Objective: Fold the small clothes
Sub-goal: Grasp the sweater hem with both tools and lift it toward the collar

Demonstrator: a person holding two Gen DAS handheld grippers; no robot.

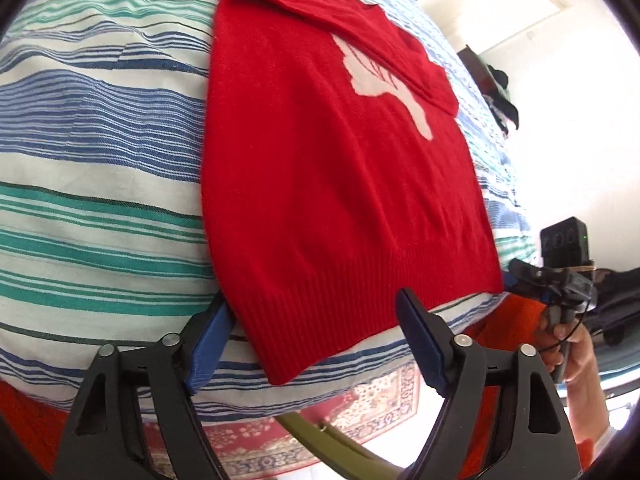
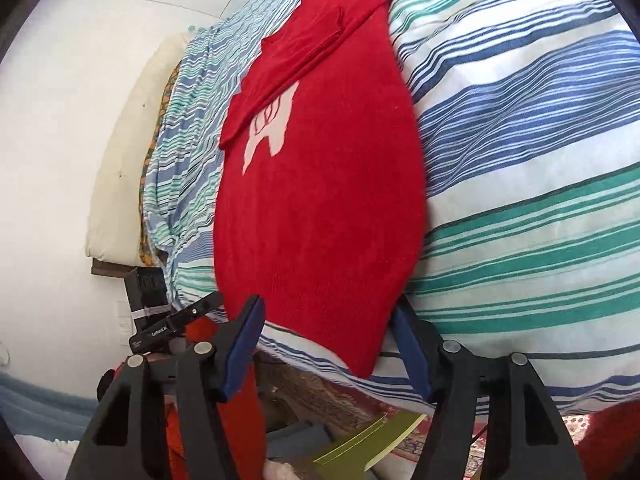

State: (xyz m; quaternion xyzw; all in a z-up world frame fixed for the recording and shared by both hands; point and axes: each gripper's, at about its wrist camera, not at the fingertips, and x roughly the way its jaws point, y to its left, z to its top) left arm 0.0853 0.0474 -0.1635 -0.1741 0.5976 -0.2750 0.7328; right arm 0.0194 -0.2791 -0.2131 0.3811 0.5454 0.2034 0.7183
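Note:
A small red knit sweater (image 1: 320,152) with a white motif lies flat on a striped bedspread (image 1: 100,152), sleeves folded over its chest. My left gripper (image 1: 316,312) is open, its blue pads straddling one corner of the ribbed hem, which hangs over the bed's edge. My right gripper (image 2: 328,320) is open, jaws on either side of the other hem corner of the sweater (image 2: 320,184). The right gripper also shows in the left wrist view (image 1: 552,280), held in a hand.
The striped bedspread (image 2: 540,160) covers the bed. A patterned rug (image 1: 360,412) lies on the floor below the bed edge. A cream mattress edge (image 2: 120,152) and white wall are on the left. Dark clothes (image 1: 500,96) lie at the far right.

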